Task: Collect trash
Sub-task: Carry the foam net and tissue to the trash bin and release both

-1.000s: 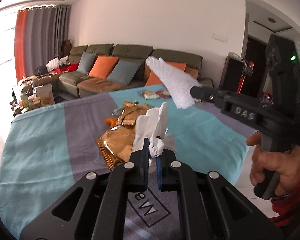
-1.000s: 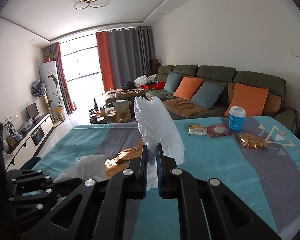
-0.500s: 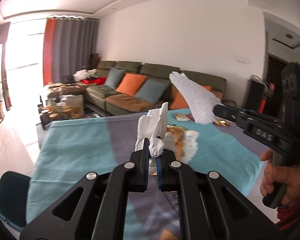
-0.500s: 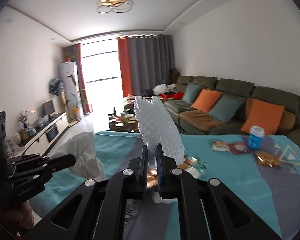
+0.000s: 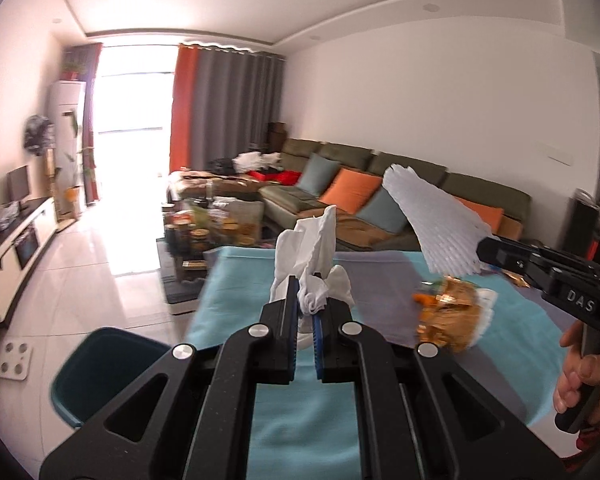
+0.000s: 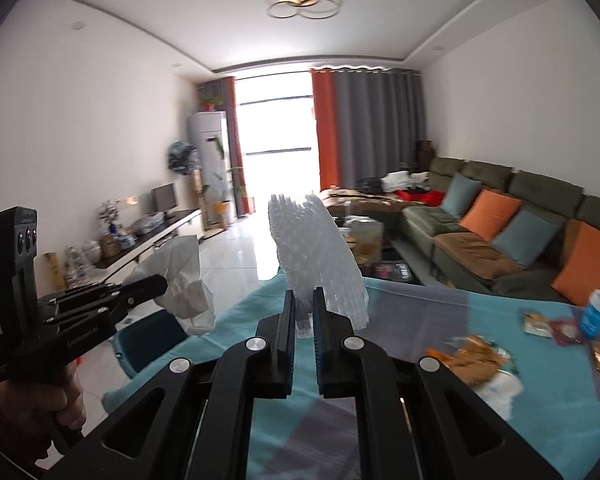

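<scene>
the left gripper (image 5: 305, 304) is clamped tight on a crumpled white paper tissue (image 5: 314, 248), held above the near left edge of the teal-and-grey clothed table (image 5: 240, 280). the right gripper (image 6: 302, 304) is pinched on a white foam mesh sleeve (image 6: 320, 256). a dark teal plastic bin (image 5: 100, 376) stands on the floor left of the table. gold crinkled wrappers (image 6: 476, 360) lie on the cloth to the right.

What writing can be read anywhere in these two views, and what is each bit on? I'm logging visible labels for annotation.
"DAS": raised letters on the body of the right claw, seen from the left wrist camera.
Pale lettering on the side of the left claw: too blurred to read.
Print on the blue cup: too blurred to read.
Print on the snack packets beside the cup: too blurred to read.
</scene>
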`<state>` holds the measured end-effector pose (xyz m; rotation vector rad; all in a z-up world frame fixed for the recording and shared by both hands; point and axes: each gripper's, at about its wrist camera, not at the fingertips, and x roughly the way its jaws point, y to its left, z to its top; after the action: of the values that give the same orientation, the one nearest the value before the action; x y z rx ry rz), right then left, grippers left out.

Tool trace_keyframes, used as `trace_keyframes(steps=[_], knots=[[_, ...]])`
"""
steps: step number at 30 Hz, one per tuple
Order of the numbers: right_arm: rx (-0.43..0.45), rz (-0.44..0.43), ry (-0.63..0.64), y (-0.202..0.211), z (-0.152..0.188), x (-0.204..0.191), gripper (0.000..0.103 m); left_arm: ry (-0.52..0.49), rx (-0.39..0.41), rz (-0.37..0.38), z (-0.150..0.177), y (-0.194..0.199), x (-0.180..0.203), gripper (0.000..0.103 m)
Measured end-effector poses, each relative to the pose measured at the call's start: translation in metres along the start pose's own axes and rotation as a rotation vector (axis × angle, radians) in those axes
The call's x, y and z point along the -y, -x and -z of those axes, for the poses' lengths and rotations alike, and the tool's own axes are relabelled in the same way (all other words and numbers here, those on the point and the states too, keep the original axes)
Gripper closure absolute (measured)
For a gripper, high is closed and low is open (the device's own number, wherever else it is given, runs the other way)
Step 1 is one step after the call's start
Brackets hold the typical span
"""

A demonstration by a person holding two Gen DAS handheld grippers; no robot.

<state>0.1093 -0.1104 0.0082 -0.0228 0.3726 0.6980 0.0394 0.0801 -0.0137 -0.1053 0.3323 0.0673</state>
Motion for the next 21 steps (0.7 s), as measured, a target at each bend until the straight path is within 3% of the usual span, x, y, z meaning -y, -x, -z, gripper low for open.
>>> trace_keyframes(steps=[12, 21], knots=[[-0.076, -0.265, 0.061, -0.073, -0.019, -0.065, 0.096, 0.067, -0.002, -0.239, 0.001, 0.022, -0.094, 0.097], [-0.167, -0.392, 0.091, -0.129, -0.023, -0.117, 0.096, 0.114, -0.051, -0.367, 0.017, 0.041, -0.149, 0.097]])
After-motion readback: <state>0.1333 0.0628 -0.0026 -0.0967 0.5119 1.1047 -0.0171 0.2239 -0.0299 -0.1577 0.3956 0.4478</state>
